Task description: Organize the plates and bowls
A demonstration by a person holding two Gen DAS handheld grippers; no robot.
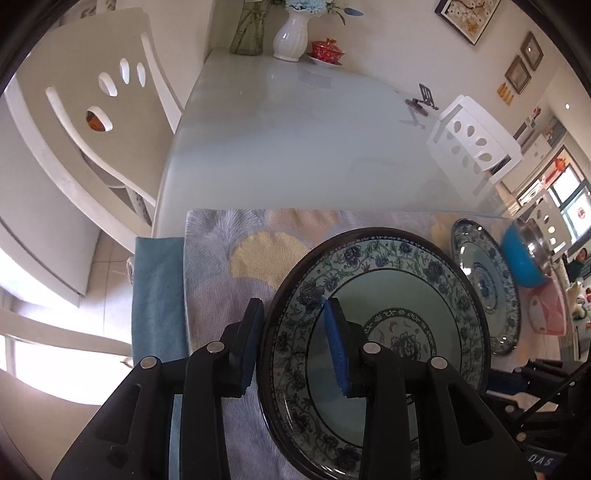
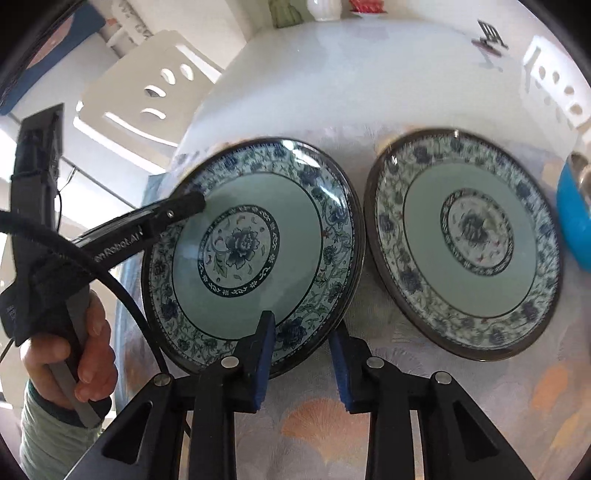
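Note:
A blue-and-white floral plate [image 1: 399, 280] [image 2: 255, 243] with a dark rim lies on the patterned cloth [image 2: 332, 428]. My left gripper [image 1: 295, 332] is shut on its rim, one pad outside the edge and one on the inner face. In the right wrist view the left gripper [image 2: 188, 201] grips the plate's far-left edge, held by a person's hand [image 2: 85, 354]. My right gripper [image 2: 303, 358] straddles the near rim, one pad on top and one outside, shut on it. A second matching plate [image 2: 465, 240] [image 1: 484, 288] lies just to the right, untouched.
A blue bowl [image 1: 524, 258] [image 2: 572, 221] holding a steel bowl sits right of the second plate, with a pink container [image 1: 546, 310] nearby. White chairs [image 1: 92, 110] [image 1: 476, 136] flank the glass table [image 1: 295, 140]. A white vase [image 1: 291, 33], red teacup [image 1: 327, 50] and phone stand [image 1: 424, 98] stand far back.

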